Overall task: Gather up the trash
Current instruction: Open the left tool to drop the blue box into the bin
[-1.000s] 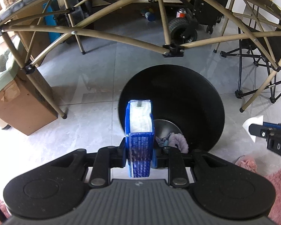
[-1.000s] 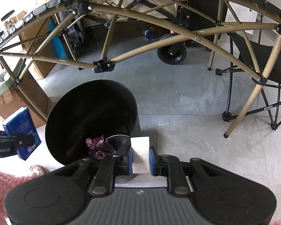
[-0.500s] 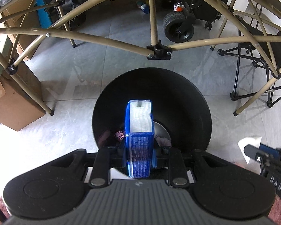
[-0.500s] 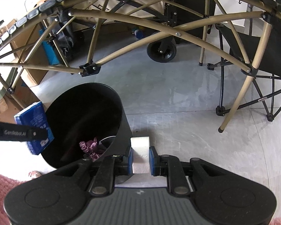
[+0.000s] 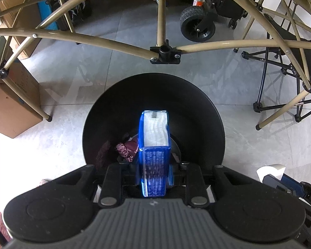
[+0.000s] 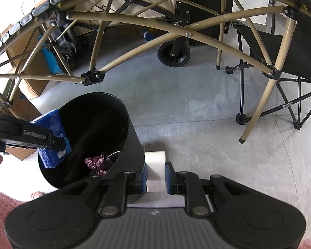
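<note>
My left gripper (image 5: 154,176) is shut on a blue tissue packet (image 5: 154,145) with white tissue showing at its top. It hangs right over the mouth of the round black trash bin (image 5: 153,87). From the right wrist view, the same packet (image 6: 51,139) sits above the bin's (image 6: 105,108) left rim, pinched by the left gripper (image 6: 56,142). A crumpled purple wrapper (image 6: 96,162) and a metal lid lie at the bin's bottom. My right gripper (image 6: 155,178) is shut on a white folded piece of paper (image 6: 155,164), just right of the bin.
A tan metal folding frame (image 5: 165,51) arches over the bin. Cardboard boxes (image 5: 12,108) stand to the left. A black wheeled cart (image 5: 197,25) and a folding chair (image 6: 290,47) stand behind and to the right. A pink rug (image 6: 2,209) lies near me.
The left gripper has carried the blue packet rightward, from beside the bin to over its mouth. The right gripper has stayed beside the bin with its paper.
</note>
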The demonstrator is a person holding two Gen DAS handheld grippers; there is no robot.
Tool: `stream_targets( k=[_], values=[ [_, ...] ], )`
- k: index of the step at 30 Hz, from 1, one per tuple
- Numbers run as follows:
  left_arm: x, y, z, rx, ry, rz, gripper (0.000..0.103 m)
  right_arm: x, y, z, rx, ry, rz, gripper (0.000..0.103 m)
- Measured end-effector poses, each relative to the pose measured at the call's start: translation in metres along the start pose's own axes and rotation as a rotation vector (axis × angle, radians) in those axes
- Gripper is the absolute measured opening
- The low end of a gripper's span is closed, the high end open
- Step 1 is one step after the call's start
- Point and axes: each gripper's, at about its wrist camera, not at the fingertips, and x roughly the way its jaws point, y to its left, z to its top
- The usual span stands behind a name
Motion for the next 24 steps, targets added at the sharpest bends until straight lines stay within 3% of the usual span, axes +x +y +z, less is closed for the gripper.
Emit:
stream_targets(
  k=[11, 14, 15, 16, 19, 24],
  values=[
    [0.004, -0.003, 0.001, 0.007, 0.002, 0.018, 0.026, 0.001, -0.004, 0.000, 0.006, 0.003, -0.001, 0.017],
    [0.000, -0.005, 0.000, 0.016, -0.017, 0.028, 0.058, 0.001, -0.004, 0.000, 0.006, 0.003, -0.001, 0.017],
    [-0.001, -0.005, 0.000, 0.013, -0.024, 0.034, 0.083, 0.001, -0.004, 0.000, 0.005, 0.003, -0.001, 0.017],
    [-0.002, -0.004, 0.000, 0.004, -0.032, 0.044, 0.097, 0.000, -0.004, 0.000, 0.006, 0.003, -0.001, 0.017],
    [-0.005, -0.003, 0.001, -0.012, -0.045, 0.051, 0.103, 0.000, -0.004, 0.000, 0.006, 0.003, -0.001, 0.017],
    [0.000, -0.001, 0.002, -0.024, -0.006, 0.049, 0.103, 0.000, -0.003, 0.000, 0.004, 0.002, -0.001, 0.017]
  ],
)
